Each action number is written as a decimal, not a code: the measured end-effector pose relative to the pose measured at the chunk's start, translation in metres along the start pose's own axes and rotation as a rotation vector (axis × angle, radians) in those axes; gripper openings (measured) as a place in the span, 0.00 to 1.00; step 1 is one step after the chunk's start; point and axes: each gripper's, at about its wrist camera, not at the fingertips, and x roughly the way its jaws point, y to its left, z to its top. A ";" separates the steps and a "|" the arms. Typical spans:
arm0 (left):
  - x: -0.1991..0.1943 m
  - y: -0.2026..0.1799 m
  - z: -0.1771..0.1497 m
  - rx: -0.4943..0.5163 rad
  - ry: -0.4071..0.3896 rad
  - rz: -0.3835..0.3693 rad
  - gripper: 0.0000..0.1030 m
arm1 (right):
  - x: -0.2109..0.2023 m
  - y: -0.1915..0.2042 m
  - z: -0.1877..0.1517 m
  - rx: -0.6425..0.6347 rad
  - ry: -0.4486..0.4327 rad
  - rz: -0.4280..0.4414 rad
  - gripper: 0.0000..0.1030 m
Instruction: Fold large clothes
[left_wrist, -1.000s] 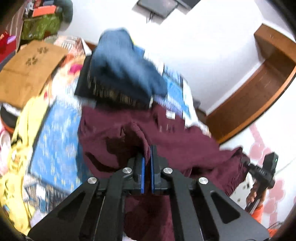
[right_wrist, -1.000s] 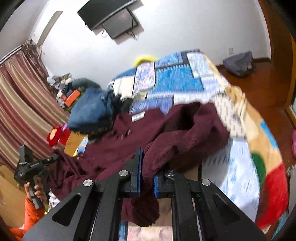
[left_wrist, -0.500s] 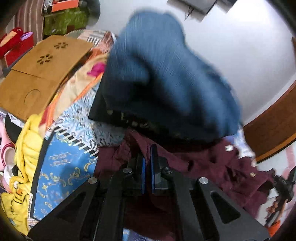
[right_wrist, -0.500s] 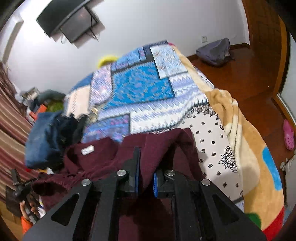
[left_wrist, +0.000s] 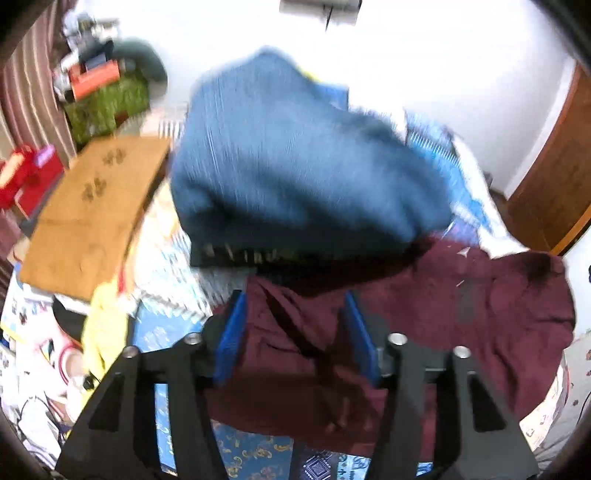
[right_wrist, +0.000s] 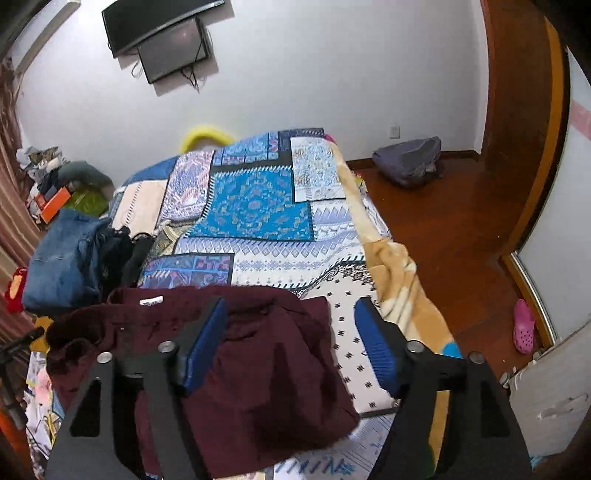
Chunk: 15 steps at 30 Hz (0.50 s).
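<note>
A maroon garment (right_wrist: 258, 365) lies folded over on the near end of the patchwork bedspread (right_wrist: 258, 206). It also shows in the left wrist view (left_wrist: 461, 314). My left gripper (left_wrist: 295, 332) is open just above its left part, with cloth between the blue pads but not clamped. My right gripper (right_wrist: 291, 343) is open above its right edge, left pad (right_wrist: 205, 343) over the cloth, right pad (right_wrist: 375, 343) over the bedspread.
A pile of blue denim and dark clothes (left_wrist: 288, 166) (right_wrist: 70, 258) sits just beyond the maroon garment. A brown board (left_wrist: 85, 214) lies left of the bed. A grey bag (right_wrist: 410, 162) and a pink shoe (right_wrist: 524, 325) lie on the wooden floor.
Both grippers were shut on the maroon garment, carried it forward over itself onto the bed, then opened and let it go.
</note>
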 end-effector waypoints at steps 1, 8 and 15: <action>-0.009 -0.002 0.001 0.005 -0.025 0.000 0.63 | -0.003 -0.003 -0.002 0.013 0.003 0.001 0.70; -0.029 0.012 -0.024 -0.031 -0.048 0.048 0.92 | 0.014 -0.022 -0.036 0.108 0.135 0.021 0.71; 0.017 0.065 -0.085 -0.304 0.138 -0.040 0.89 | 0.034 -0.040 -0.076 0.249 0.256 0.078 0.71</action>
